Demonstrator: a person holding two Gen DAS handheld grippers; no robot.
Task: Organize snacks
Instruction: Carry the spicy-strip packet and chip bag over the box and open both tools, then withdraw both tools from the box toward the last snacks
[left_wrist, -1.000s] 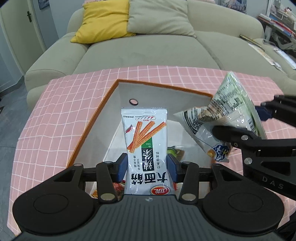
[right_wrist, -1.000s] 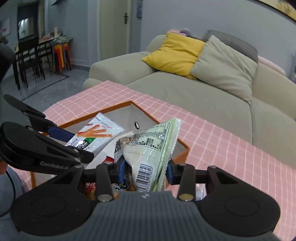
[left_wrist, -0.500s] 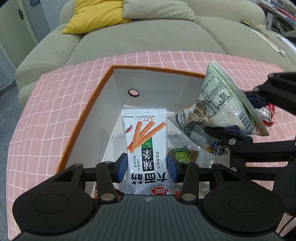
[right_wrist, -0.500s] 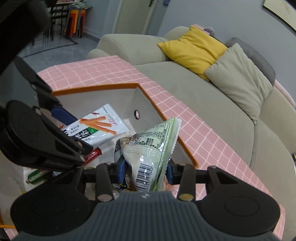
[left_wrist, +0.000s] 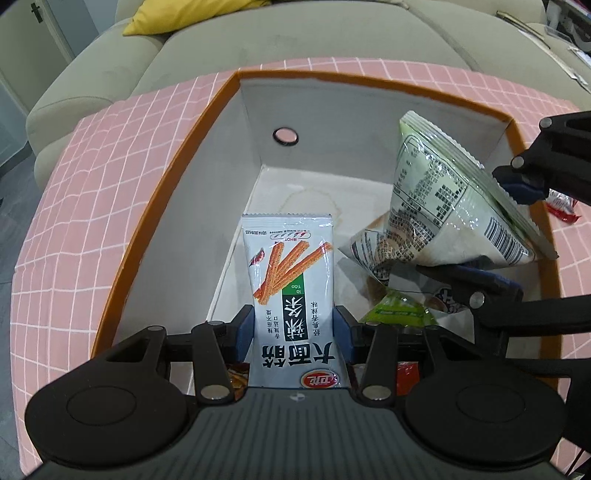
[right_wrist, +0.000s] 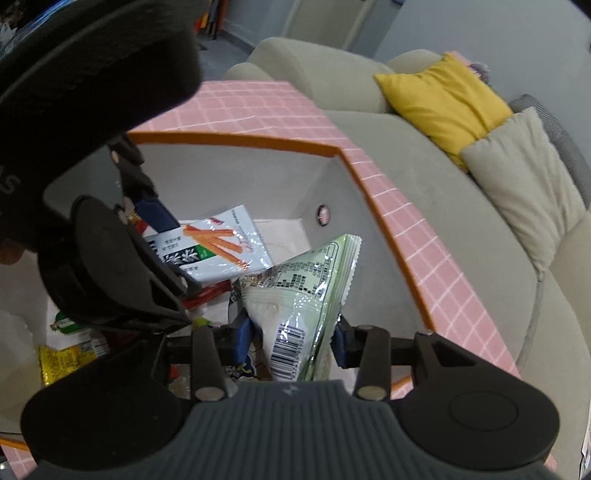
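Pink white-grid cloth (left_wrist: 92, 177); orange-rim box (left_wrist: 177, 177); yellow cushion (right_wrist: 443, 99).

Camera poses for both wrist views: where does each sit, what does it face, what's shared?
Left wrist: on the left gripper, angled steeply down into the orange-rimmed box; holds the spicy-stick packet; right gripper at right.
Right wrist: on the right gripper, tilted down at the box corner and sofa; holds the green-white bag; left gripper at left.
Shared: box, both packets, sofa, yellow cushion.

White snack packet (left_wrist: 291, 291): upside-down "大面筋", "IHOT". Green bag (left_wrist: 447, 206): barcode, print too small to read.
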